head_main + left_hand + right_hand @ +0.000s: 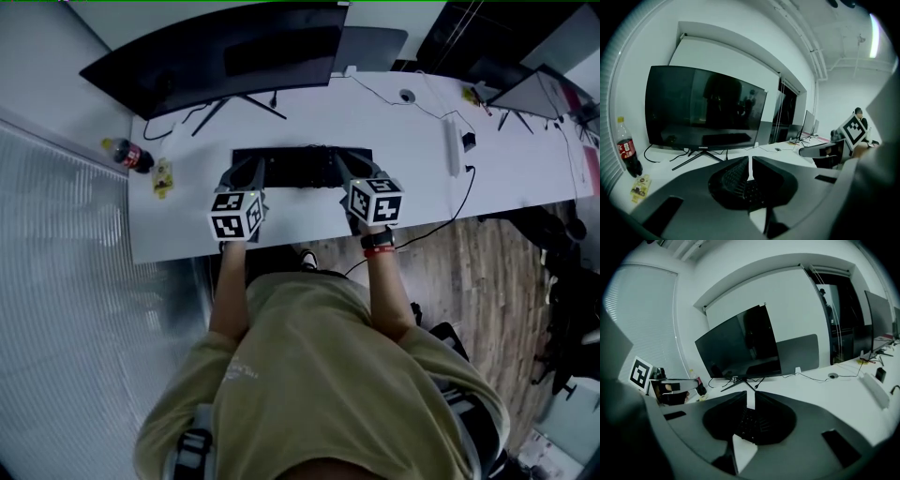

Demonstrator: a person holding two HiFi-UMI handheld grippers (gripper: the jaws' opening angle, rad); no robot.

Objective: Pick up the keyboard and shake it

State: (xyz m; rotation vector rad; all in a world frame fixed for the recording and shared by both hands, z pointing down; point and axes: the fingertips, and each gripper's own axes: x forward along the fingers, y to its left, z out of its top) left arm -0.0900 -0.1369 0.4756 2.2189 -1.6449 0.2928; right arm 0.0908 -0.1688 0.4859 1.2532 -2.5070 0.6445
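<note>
Left gripper: your jaws stand all but together, with only a hairline slit of white desk showing between the tips and nothing clamped. Right gripper: your jaws stand narrowly apart, the gap a little wider than the left one, and likewise empty. Below each pair, through the hollow behind the tips, you see the dark keys of the keyboard, which lies flat on the desk. In the head view your grippers sit over its two ends, left over the left end and right over the right; whether the tips touch it cannot be told. Behind the jaws ride the marker cubes, then your forearms, the right one wearing a red wristband. Farther out: a wide curved monitor beyond the keyboard, a cola bottle with a yellow packet just beside it at the left, and a white power strip at the right
</note>
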